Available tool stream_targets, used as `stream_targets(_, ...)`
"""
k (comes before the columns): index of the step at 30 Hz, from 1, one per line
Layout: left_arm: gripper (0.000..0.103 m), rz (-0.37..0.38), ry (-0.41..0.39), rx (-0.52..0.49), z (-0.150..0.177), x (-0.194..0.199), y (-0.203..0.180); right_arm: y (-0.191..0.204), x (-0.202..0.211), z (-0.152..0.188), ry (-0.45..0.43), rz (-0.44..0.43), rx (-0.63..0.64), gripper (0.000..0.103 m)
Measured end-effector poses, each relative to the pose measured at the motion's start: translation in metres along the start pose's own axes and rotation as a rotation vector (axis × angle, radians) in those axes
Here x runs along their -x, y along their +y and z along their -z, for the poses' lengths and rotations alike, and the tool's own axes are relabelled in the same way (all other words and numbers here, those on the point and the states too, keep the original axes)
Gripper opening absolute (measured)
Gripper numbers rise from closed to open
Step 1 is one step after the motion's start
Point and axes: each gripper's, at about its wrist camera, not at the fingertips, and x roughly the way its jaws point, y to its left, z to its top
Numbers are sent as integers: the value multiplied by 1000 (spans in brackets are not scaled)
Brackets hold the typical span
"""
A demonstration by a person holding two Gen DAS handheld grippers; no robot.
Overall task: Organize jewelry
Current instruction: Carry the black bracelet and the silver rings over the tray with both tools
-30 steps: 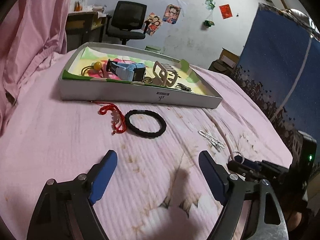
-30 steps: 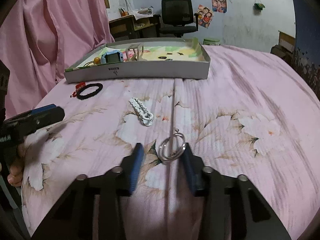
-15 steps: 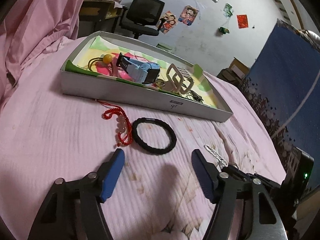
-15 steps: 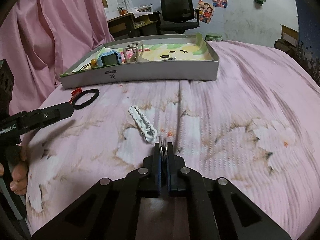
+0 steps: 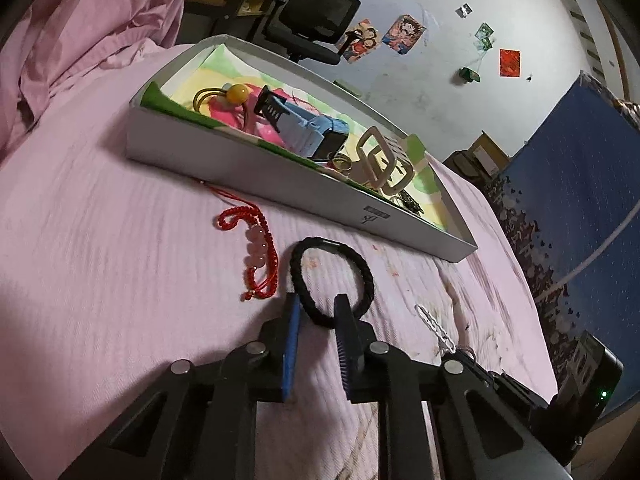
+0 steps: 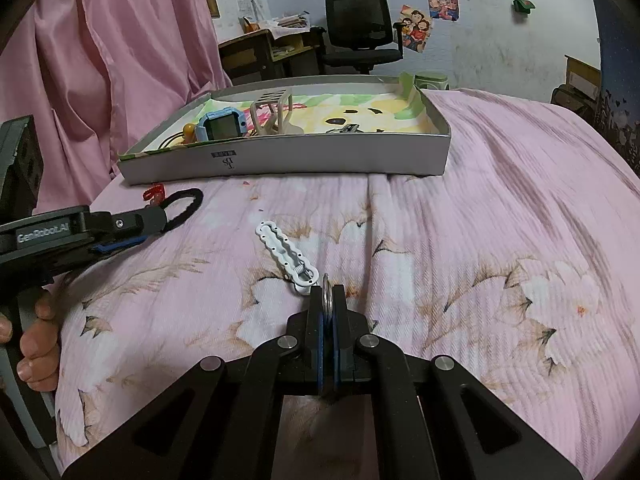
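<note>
My left gripper (image 5: 318, 304) has its fingers closed in around the near edge of a black braided hair tie (image 5: 360, 268) lying on the pink bedspread; a small gap still shows between the pads. A red bead bracelet (image 5: 256, 248) lies just left of it. My right gripper (image 6: 328, 300) is shut on a silver ring (image 6: 326, 294), held upright just above the bed. A white wavy hair clip (image 6: 286, 256) lies right in front of it. The grey box tray (image 6: 288, 156) beyond holds a blue watch (image 6: 218, 126), a beige claw clip (image 6: 276, 116) and other pieces.
Pink curtain (image 6: 120, 60) hangs at the left. A black office chair (image 6: 360, 32) and a desk stand behind the bed. A blue panel (image 5: 580, 200) stands at the right. The left gripper body (image 6: 80, 232) shows in the right wrist view beside the hair tie.
My left gripper moved forward to the black hair tie and closed its fingers around its near edge. My right gripper closed on the silver ring and holds it upright.
</note>
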Motion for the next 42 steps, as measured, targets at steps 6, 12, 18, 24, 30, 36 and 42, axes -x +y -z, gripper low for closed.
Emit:
stream_targets(6,6,13,7,21,0,-4,5,0,0,0,0,0,0,3)
stream_targets(12,6,10,-26,-7,3,4,0,-2,1,2,-14,-2,-4,3)
stream_targets(18,5,-10,-113,-100,8,24,-17,-5,14,6,-76,-7,-14,3)
stream_targets(24,5,-36,-208,-202,10,43,-37,-2,34,4,-166,-13,-1,3)
stream_targets(30,5,-47,-278,-265,9,57,-46,4,52,-11,-250,-33,7,3)
stream_targets(36,5,-74,-368,-298,-6,73,-48,18,62,-31,-333,-54,47,3)
stream_targets(42,5,-112,-448,-325,-25,80,-51,32,63,-55,-394,-65,82,3)
